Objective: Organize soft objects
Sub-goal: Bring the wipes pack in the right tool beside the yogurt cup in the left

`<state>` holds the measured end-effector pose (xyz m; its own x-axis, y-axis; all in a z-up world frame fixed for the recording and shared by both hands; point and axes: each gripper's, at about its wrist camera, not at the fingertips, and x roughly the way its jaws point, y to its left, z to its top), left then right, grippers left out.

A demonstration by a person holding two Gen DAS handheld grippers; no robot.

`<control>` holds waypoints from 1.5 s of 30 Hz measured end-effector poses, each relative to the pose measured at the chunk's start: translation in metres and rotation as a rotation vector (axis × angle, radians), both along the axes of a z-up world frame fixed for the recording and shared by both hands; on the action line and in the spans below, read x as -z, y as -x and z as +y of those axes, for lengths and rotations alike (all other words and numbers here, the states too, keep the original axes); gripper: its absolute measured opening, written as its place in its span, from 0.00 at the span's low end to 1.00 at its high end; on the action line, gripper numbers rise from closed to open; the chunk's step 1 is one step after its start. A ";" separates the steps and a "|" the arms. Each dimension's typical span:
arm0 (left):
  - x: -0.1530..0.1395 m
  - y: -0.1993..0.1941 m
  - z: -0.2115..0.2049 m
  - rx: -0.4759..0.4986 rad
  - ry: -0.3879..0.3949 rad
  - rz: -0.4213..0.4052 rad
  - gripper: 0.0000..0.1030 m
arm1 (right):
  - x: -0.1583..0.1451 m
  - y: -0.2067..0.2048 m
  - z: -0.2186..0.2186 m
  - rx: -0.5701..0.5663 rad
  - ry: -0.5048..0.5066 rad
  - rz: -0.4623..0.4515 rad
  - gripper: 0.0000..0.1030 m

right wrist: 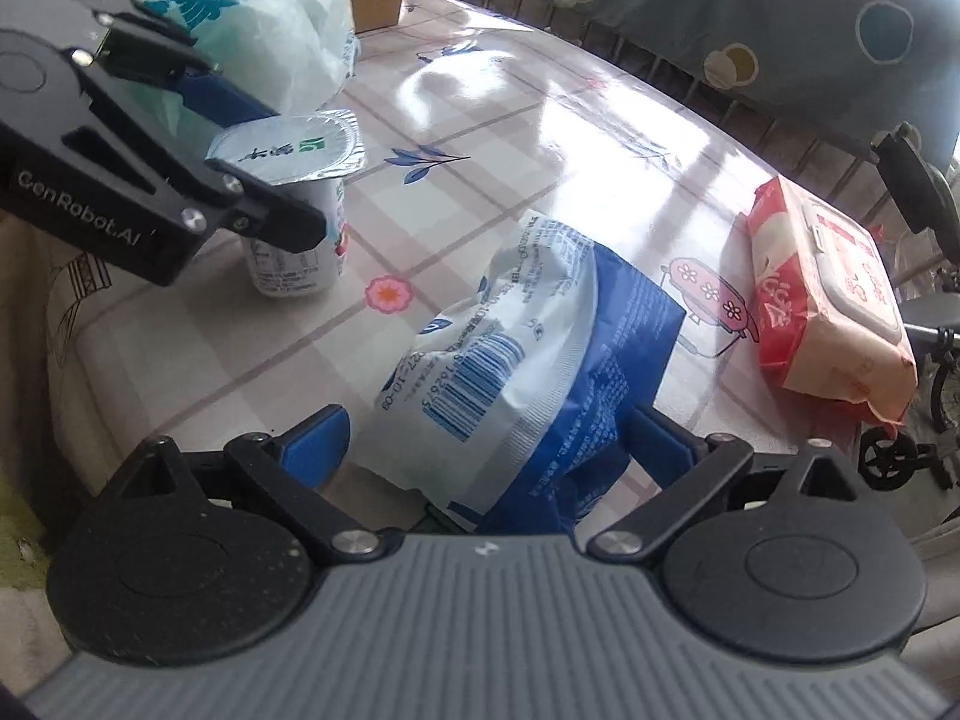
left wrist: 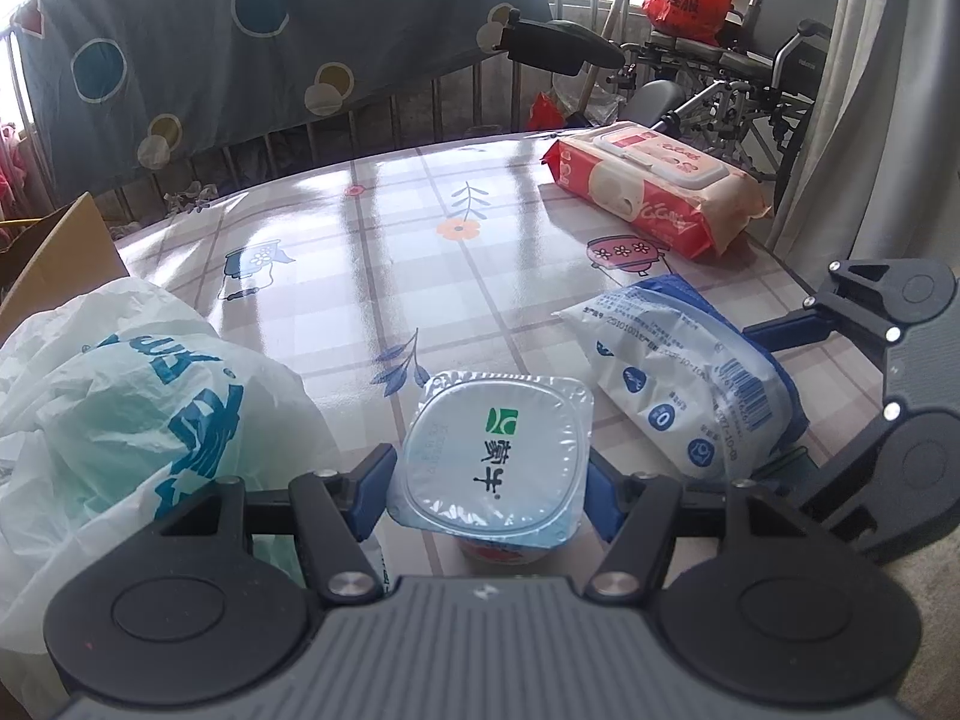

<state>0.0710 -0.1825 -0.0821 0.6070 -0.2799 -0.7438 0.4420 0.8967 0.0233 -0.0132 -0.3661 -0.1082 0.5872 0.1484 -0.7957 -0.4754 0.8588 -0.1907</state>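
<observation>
1. Soft packs lie on the table (left wrist: pixel 372 228). In the left wrist view, the left gripper (left wrist: pixel 489 477) is clenched on one yogurt cup (left wrist: pixel 492 456), its blue pads pressing the cup's sides just under the foil lid; the cup stands upright on the near table, probably so it won't tip. One white plastic bag (left wrist: pixel 120 408) slumps at near left, touching a cardboard box (left wrist: pixel 60 258) behind it. One blue-and-white pouch (left wrist: pixel 678 366) lies near right, with the right gripper (left wrist: pixel 780 396) around its near end. One red wipes pack (left wrist: pixel 648 192) lies flat at far right, well apart from the cup.

2. In the right wrist view, the right gripper (right wrist: pixel 486 444) is released: its jaws stand wide with the pouch (right wrist: pixel 528 354) between them, the pads not pressing it, seemingly lined up for a grab. The cup (right wrist: pixel 300 210) stands far left in the left gripper (right wrist: pixel 264 168), beside the bag (right wrist: pixel 258 18). The wipes pack (right wrist: pixel 834 294) lies at right near the table (right wrist: pixel 540 120) edge.

3. Count: one cup, one bag, one pouch, one wipes pack, one box, two grippers.
</observation>
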 end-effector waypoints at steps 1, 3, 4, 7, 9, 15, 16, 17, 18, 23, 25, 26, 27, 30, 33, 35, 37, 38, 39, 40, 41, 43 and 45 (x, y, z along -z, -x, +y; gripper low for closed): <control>0.000 0.000 0.000 0.001 0.001 0.000 0.63 | -0.002 0.000 -0.006 0.029 -0.023 -0.005 0.85; 0.000 0.000 0.001 0.001 0.003 0.001 0.63 | -0.008 -0.002 -0.020 0.088 -0.130 0.008 0.81; 0.000 0.000 0.001 0.001 0.005 0.001 0.63 | -0.006 -0.007 -0.026 0.125 -0.214 0.026 0.80; 0.000 0.001 0.002 0.003 0.004 -0.001 0.63 | -0.007 -0.017 -0.071 0.239 -0.594 0.140 0.78; 0.000 0.001 0.002 0.004 0.004 0.000 0.63 | 0.001 -0.020 -0.102 0.293 -0.900 0.242 0.77; 0.000 0.002 0.001 0.004 0.003 0.001 0.63 | 0.045 -0.014 -0.149 0.466 -1.344 0.483 0.80; 0.000 0.002 0.001 0.005 0.002 0.002 0.63 | 0.045 -0.010 -0.155 0.513 -1.312 0.469 0.80; 0.000 0.002 0.001 0.005 0.003 0.001 0.63 | 0.046 -0.006 -0.161 0.552 -1.286 0.460 0.80; 0.000 0.003 0.001 0.005 0.002 0.001 0.63 | 0.047 -0.003 -0.167 0.576 -1.275 0.451 0.80; -0.001 0.002 0.002 0.003 0.001 0.004 0.63 | 0.039 0.014 -0.183 0.637 -1.175 0.338 0.81; -0.001 0.002 0.002 0.004 0.001 0.004 0.63 | 0.028 0.013 -0.179 0.599 -1.118 0.280 0.83; -0.001 0.002 0.002 0.003 0.001 0.003 0.63 | 0.020 0.014 -0.173 0.571 -1.089 0.256 0.85; -0.001 0.001 0.002 0.003 0.001 0.003 0.63 | 0.010 0.009 -0.166 0.528 -1.050 0.225 0.86; -0.001 0.002 0.002 0.000 -0.004 0.001 0.63 | -0.019 0.003 -0.126 0.370 -0.892 0.138 0.91; -0.001 0.001 0.002 -0.001 -0.016 -0.006 0.63 | -0.031 0.004 -0.080 0.207 -0.691 0.076 0.91; -0.001 0.000 0.002 -0.001 -0.014 -0.003 0.63 | -0.036 0.006 -0.057 0.097 -0.561 0.045 0.91; -0.001 0.000 0.003 0.000 -0.013 -0.001 0.63 | -0.035 0.013 -0.040 0.013 -0.457 0.022 0.91; -0.001 0.000 0.003 0.000 -0.014 -0.002 0.63 | -0.035 0.016 -0.035 -0.021 -0.416 0.019 0.91; -0.001 0.000 0.003 0.000 -0.016 -0.004 0.63 | -0.033 0.020 -0.030 -0.039 -0.378 0.016 0.91; 0.000 0.000 0.003 0.000 -0.017 -0.005 0.63 | -0.031 0.019 -0.028 -0.047 -0.346 0.017 0.91; -0.001 0.000 0.003 0.000 -0.016 -0.004 0.63 | -0.030 0.018 -0.025 -0.047 -0.327 0.021 0.91; -0.001 0.000 0.003 0.001 -0.016 -0.004 0.63 | -0.029 0.014 -0.022 -0.029 -0.330 0.042 0.91; -0.001 0.000 0.003 0.001 -0.013 -0.002 0.63 | -0.024 0.004 -0.026 0.011 -0.357 0.069 0.92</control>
